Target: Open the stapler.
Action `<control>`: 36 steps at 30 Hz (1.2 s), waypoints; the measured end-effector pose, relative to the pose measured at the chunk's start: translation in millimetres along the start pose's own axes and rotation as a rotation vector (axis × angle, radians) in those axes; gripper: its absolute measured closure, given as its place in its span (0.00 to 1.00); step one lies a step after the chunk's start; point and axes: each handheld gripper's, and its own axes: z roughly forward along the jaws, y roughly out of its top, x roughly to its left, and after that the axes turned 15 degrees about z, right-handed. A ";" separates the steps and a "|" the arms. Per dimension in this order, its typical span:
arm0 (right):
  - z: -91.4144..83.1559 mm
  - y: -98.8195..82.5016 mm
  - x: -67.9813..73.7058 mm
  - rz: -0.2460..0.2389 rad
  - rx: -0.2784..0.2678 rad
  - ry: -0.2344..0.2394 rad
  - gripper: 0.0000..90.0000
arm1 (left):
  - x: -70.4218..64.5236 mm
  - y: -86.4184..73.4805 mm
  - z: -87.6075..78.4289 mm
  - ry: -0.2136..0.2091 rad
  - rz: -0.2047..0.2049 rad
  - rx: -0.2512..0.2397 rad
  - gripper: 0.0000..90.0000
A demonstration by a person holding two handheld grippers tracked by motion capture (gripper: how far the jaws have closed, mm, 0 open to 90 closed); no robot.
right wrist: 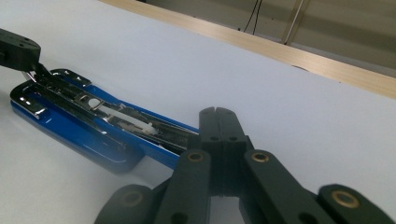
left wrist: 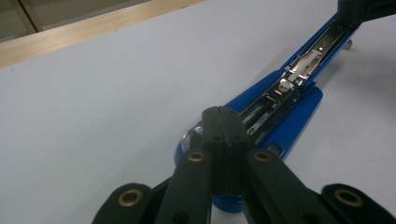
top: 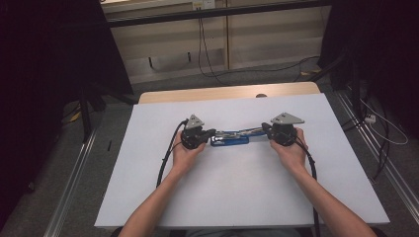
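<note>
a white table (top: 237,192) is sitting in a dim room, with a wooden strip along its far edge and dark stands at both sides, and a blue stapler (top: 230,140) is lying near the middle of it, swung open so its metal staple channel is showing. the left gripper (top: 211,133) is coming in from the left and the right gripper (top: 265,129) from the right, each with its jaws clenched together; in the left gripper view the closed tips are resting over the stapler's near end, though whether they are pinching any part of it cannot be told, and in the right gripper view the closed tips are sitting at the end of the raised top arm (right wrist: 140,126). judging by this, the opening step is looking done, and loading or closing the stapler is looking like what is left. the table is lying bare all around the stapler, giving both hands wide room on the near side, with every edge well apart from the work
</note>
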 end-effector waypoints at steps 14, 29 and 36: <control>1.8 -3.5 -1.6 -0.001 0.015 -0.002 1.00 | -0.2 0.5 0.2 0.001 0.002 -0.001 1.00; 2.9 -3.9 -3.5 0.011 0.021 0.006 1.00 | -3.3 7.9 -2.9 0.027 0.045 -0.005 1.00; 1.8 -1.9 -4.6 0.009 -0.007 0.036 1.00 | -3.7 9.5 -6.1 0.032 0.050 -0.035 0.98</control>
